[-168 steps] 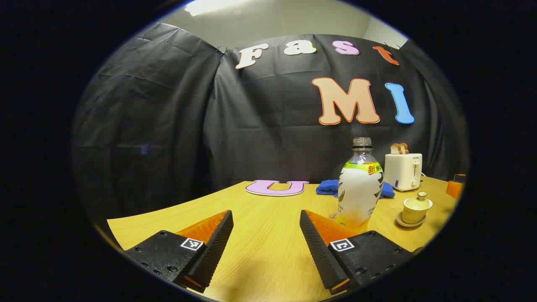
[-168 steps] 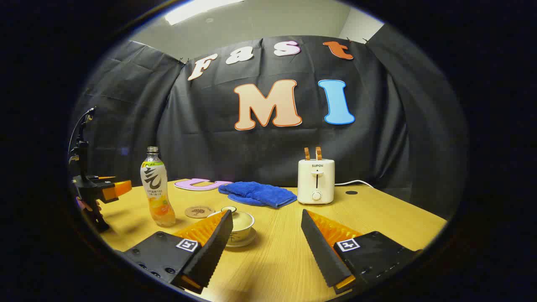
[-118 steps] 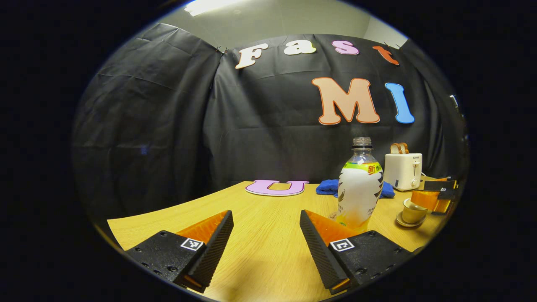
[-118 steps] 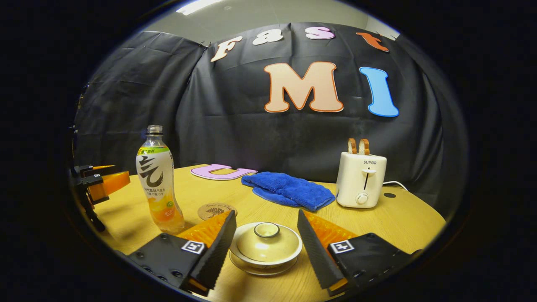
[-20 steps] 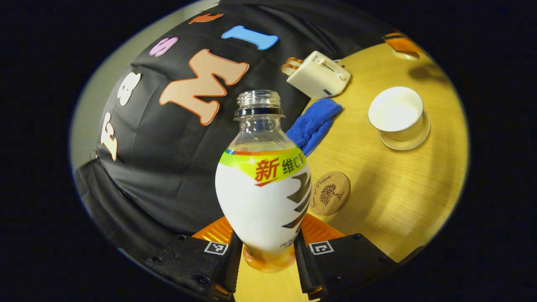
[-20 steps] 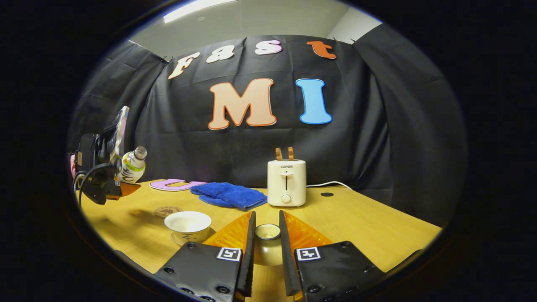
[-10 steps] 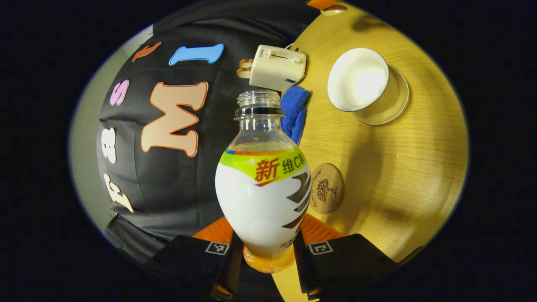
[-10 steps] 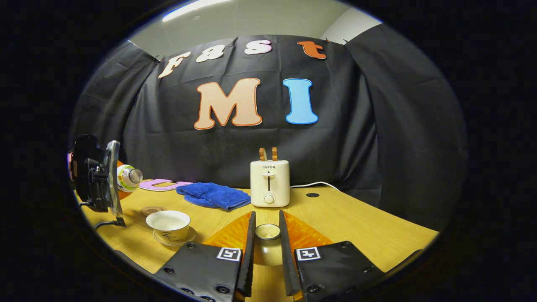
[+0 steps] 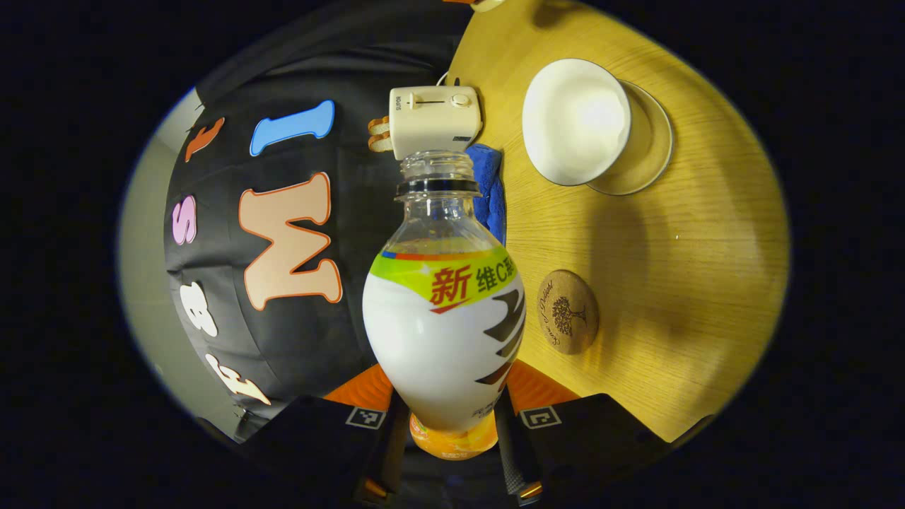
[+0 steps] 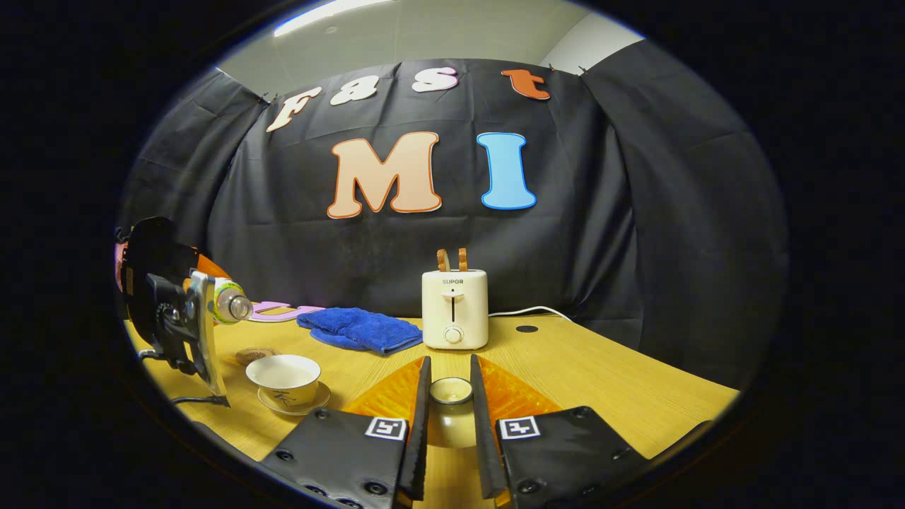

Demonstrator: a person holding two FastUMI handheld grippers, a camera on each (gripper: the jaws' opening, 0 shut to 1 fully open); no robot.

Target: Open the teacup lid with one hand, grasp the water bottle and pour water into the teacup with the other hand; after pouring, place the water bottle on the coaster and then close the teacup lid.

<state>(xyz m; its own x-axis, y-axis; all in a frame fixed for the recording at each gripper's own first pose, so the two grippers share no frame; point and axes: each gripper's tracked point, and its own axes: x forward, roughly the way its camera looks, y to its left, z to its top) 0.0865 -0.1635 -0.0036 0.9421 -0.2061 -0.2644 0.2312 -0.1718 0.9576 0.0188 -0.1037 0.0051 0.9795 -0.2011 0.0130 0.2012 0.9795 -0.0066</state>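
Tipping the bottle [image 9: 444, 311] sideways above the table, the left gripper [image 9: 444, 438] clamps its base beside the open cup [image 9: 576, 120], while the right gripper [image 10: 450, 417] pinches the lid [image 10: 450, 391] aloft; pouring, the coaster [image 9: 568, 312] and re-lidding remain.

right gripper [image 10: 450, 417] | jaws clamp lid [image 10: 451, 391] | teacup [image 10: 283, 377] uncovered

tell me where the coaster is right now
In the left gripper view the coaster lies bare on the table, just right of the held water bottle, with the open teacup beyond.
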